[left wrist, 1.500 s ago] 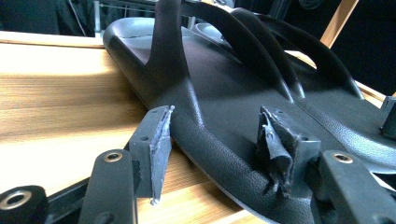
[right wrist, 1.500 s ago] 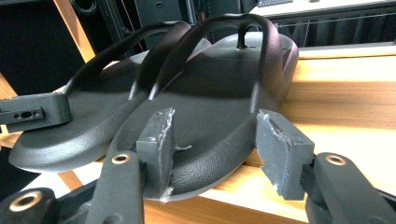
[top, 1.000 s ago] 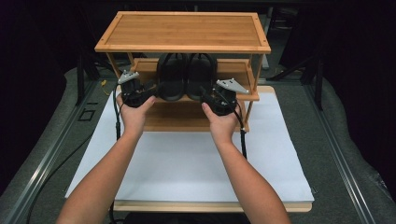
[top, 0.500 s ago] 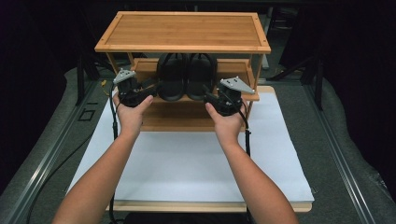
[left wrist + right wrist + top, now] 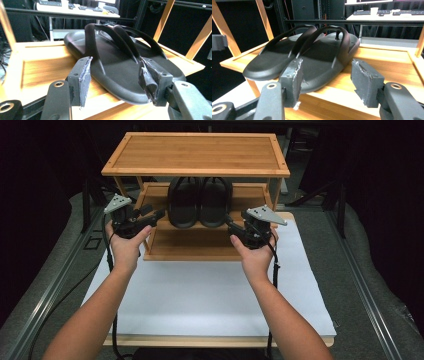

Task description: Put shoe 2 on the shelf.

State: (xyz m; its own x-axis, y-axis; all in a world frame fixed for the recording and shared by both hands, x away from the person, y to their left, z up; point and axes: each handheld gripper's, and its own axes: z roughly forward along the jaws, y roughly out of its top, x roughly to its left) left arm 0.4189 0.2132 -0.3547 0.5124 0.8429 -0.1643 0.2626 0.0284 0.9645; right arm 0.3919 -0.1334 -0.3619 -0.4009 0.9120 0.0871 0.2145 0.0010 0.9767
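Sandals (image 5: 200, 202) on shelf (image 5: 155, 225), between spread left tongs (image 5: 159, 214), right tongs (image 5: 229, 224).

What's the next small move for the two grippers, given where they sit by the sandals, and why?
Probably ease both grippers forward onto the sandal edges. The left gripper and right gripper are both open and short of the black sandals, which lie side by side on the middle shelf. In each gripper view the nearer sandal's edge lies just beyond the open jaws, not yet between them.

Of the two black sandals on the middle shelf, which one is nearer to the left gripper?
The left sandal, on the person's left side; the left gripper points at its outer edge, while the right sandal lies beside it, nearer the right gripper.
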